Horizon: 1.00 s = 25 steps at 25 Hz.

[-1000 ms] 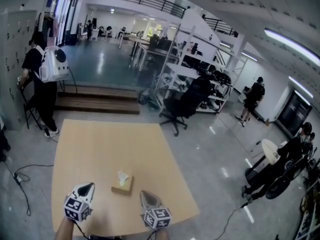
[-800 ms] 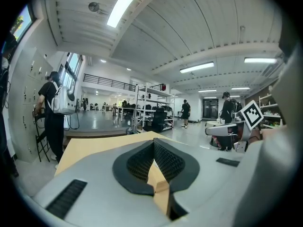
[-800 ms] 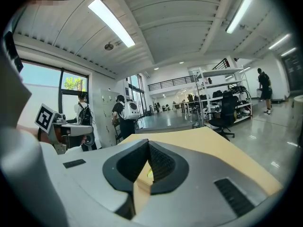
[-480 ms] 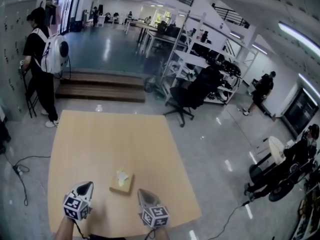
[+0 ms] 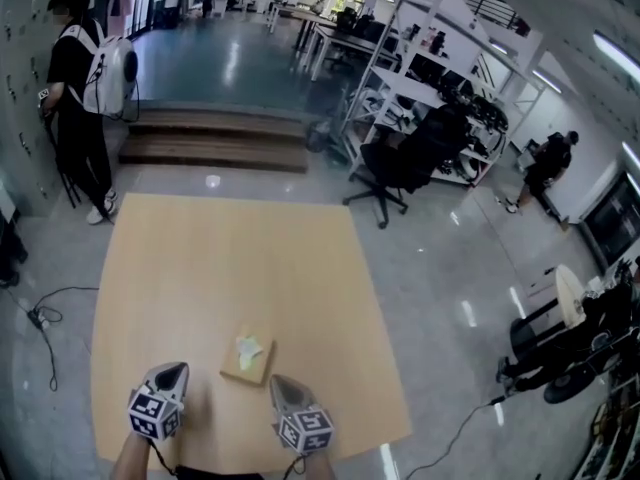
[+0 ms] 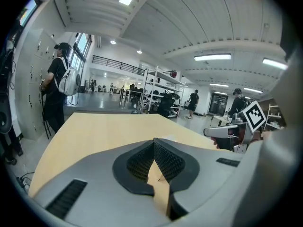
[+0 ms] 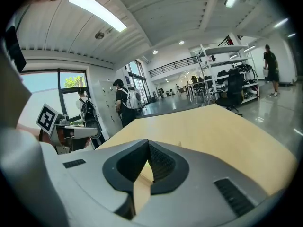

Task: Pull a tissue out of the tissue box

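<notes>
A flat tan tissue box (image 5: 246, 359) lies on the wooden table (image 5: 220, 258) near its front edge, with a pale tissue (image 5: 251, 346) standing out of its top. My left gripper (image 5: 174, 371) hovers left of the box and my right gripper (image 5: 277, 382) just right of it, both apart from it. Both are shut with nothing between the pads. In the left gripper view the jaws (image 6: 154, 143) meet at their tips and hide the box; the right gripper (image 6: 226, 131) shows at the right. In the right gripper view the jaws (image 7: 148, 144) also meet.
A person with a white backpack (image 5: 85, 68) stands at lockers beyond the table's far left corner. A black office chair (image 5: 408, 160) and shelving stand past the far right corner. Wooden steps (image 5: 215, 138) lie behind. Cables (image 5: 45, 318) trail on the floor at left.
The head view has tipped downward, so more of the table shows. Both grippers have sunk a little toward the table and stay shut. The tissue box has not moved.
</notes>
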Tool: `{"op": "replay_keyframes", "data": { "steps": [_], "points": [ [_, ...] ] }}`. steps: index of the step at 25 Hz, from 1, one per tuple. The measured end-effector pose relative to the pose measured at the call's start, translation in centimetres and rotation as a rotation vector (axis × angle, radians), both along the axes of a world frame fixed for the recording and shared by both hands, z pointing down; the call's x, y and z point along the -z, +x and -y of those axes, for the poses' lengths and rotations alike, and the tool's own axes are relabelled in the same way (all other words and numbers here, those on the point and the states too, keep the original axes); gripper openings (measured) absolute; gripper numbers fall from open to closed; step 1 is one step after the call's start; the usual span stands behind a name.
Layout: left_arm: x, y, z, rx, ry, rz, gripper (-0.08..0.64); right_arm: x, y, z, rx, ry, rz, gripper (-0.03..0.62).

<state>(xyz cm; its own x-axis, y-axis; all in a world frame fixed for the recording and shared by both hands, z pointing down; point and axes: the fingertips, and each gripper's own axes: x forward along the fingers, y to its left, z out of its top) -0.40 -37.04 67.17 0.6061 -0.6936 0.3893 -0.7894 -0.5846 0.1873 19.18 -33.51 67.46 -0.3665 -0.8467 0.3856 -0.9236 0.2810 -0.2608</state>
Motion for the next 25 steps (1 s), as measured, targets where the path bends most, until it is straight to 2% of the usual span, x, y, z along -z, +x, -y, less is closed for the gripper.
{"op": "replay_keyframes", "data": {
  "steps": [6,18,22,25],
  "points": [
    [-1.6,0.1,0.8,0.015,-0.051,0.014,0.006,-2.0,-0.2,0.8,0.022,-0.051,0.014,0.009],
    [-3.0,0.5,2.7,0.035,-0.075,0.013,0.006,-4.6,0.6,4.1,0.013,-0.105,0.030,0.012],
    [-3.3,0.2,2.9,0.042,-0.081,0.020,0.006,-5.5,-0.1,5.0,0.055,-0.115,0.094,0.107],
    [-3.4,-0.1,3.1,0.044,-0.078,0.022,0.006,-6.3,-0.6,5.7,0.064,-0.125,0.100,0.167]
  ]
}}
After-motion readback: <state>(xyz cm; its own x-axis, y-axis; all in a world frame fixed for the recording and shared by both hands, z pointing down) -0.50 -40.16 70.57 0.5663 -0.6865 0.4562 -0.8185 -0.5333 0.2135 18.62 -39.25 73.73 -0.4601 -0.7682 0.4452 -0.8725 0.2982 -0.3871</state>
